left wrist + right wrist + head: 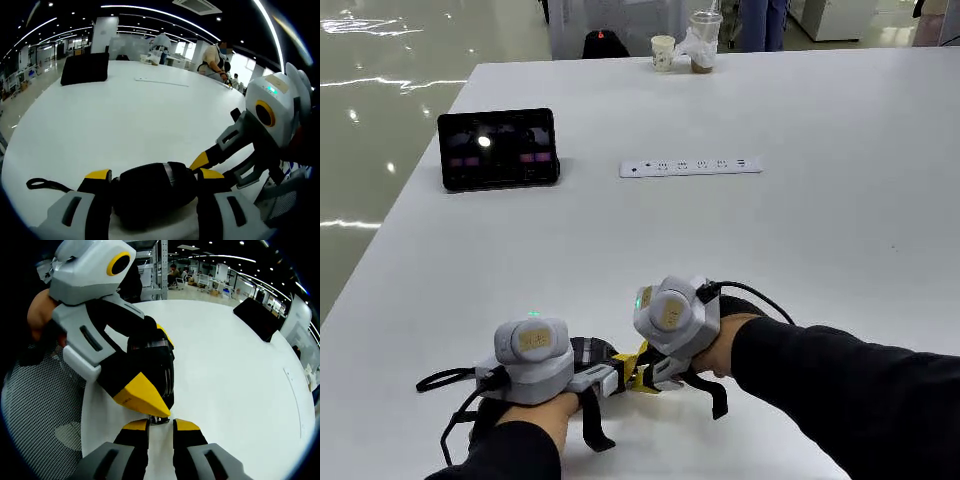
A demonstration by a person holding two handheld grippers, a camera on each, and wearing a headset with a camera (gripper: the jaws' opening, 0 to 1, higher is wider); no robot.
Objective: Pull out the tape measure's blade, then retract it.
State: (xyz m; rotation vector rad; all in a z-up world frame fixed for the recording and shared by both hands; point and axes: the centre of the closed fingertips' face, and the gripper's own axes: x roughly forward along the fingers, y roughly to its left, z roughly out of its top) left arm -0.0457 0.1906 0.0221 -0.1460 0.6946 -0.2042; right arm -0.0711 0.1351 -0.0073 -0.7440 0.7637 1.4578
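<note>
At 6 o'clock on the worktop [720,250], the left gripper [155,174] squeezes the black tape measure [150,195] in its jaws while the right gripper [161,426] pinches the tiny metal hook [159,420], jaws nearly closed, and that small hold could slip off when pulling starts.

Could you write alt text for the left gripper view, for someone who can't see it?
The left gripper clamps a black tape measure between its yellow-tipped jaws on a white table. The right gripper comes in from the right, a yellow tip at the case. A dark tablet sits farther back.
</note>
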